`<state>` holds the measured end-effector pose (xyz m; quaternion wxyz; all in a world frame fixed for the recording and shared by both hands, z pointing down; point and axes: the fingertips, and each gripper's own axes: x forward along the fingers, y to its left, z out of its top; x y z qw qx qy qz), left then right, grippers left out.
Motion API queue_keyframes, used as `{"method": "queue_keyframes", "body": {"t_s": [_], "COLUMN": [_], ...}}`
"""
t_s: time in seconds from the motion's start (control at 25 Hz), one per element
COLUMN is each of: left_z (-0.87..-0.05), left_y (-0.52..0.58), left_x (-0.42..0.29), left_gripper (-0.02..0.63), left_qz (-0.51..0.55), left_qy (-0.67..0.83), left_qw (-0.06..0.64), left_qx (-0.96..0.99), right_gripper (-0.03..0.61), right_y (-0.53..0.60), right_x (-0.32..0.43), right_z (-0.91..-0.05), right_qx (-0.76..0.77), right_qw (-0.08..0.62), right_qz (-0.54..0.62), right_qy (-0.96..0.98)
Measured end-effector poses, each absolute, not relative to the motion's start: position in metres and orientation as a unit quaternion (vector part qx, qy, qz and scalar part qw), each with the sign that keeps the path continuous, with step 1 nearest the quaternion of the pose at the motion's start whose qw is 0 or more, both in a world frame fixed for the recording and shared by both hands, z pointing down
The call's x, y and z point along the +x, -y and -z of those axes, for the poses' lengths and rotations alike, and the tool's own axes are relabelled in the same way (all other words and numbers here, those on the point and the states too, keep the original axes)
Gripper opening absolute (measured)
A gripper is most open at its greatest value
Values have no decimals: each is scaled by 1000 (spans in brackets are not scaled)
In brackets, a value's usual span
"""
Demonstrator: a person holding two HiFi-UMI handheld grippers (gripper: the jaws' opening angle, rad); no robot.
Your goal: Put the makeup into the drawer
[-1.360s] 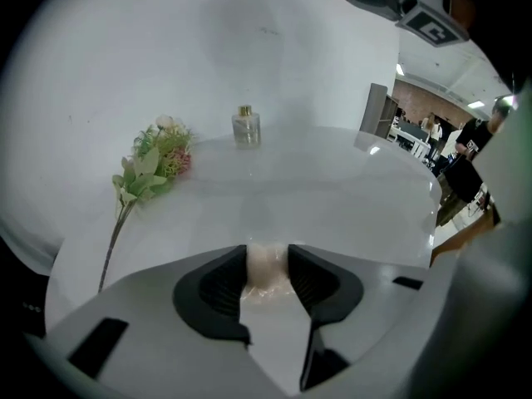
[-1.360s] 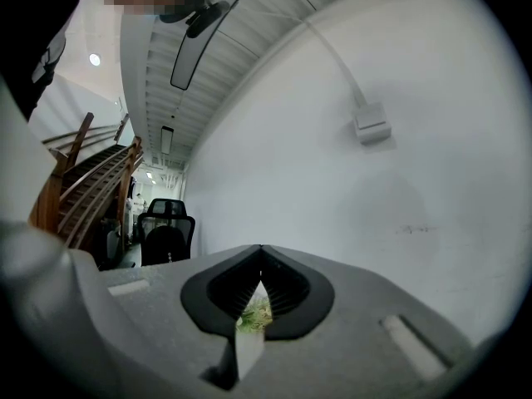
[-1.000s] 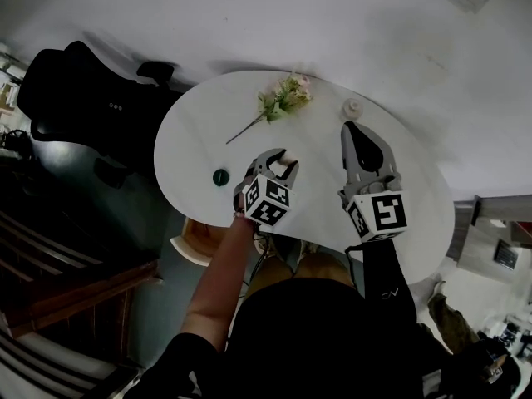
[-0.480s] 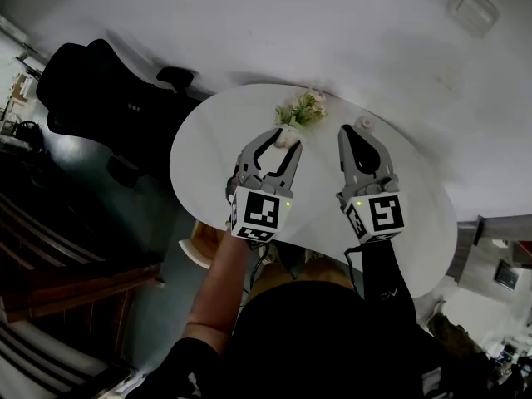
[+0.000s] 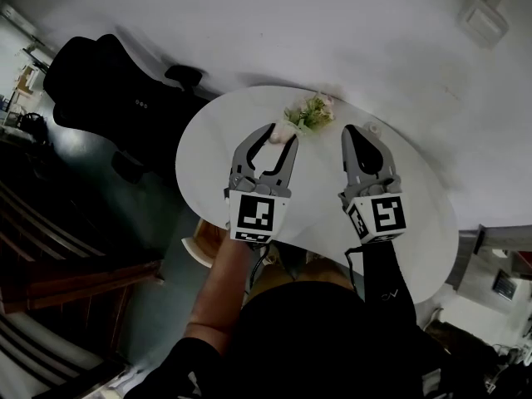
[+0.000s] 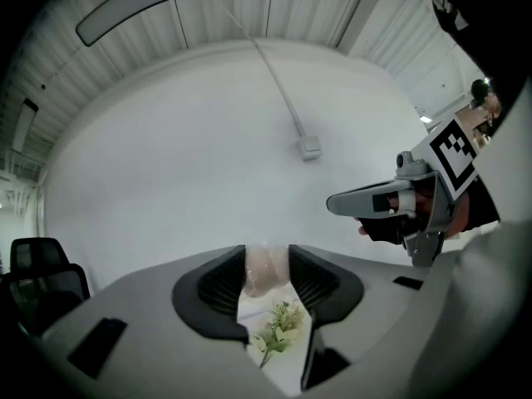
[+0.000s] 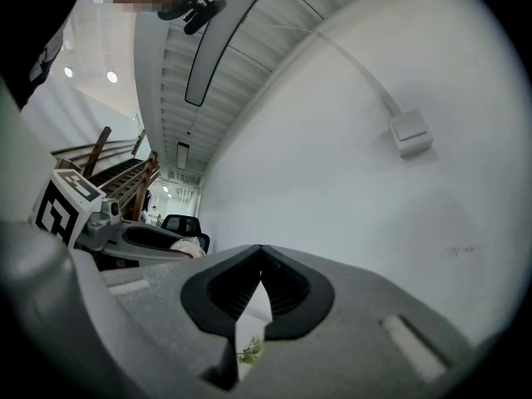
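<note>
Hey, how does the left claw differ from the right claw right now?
The left claw is clamped on a small pale object; the right claw holds nothing. The left claw's jaws stand apart around that object; the right claw's jaws meet at the tips. Both are held above the white table, pointing toward the wall.

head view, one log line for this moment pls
left tool: shut on pale makeup item | right tool: shut, empty | flowers: on table
</note>
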<state>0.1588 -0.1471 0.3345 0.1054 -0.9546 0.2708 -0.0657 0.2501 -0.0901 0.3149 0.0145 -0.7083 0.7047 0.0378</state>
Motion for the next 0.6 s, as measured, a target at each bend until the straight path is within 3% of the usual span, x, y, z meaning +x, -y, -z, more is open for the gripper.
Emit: {"method": "queue_keyframes", "body": {"t_s": [0.6], "left_z": [-340], "left_y": [180], "left_x": [44], "left_gripper": [163], "left_qz": [79], "left_qy": [-409], "left_qw": [82], "left_qx": [-905], "right_gripper": [4], "right_y": [153], "right_x": [151], "right_z": [-331], "right_qx": [-597], "right_qw": [18], "right_qz": [-25], "right_qy": [-802]}}
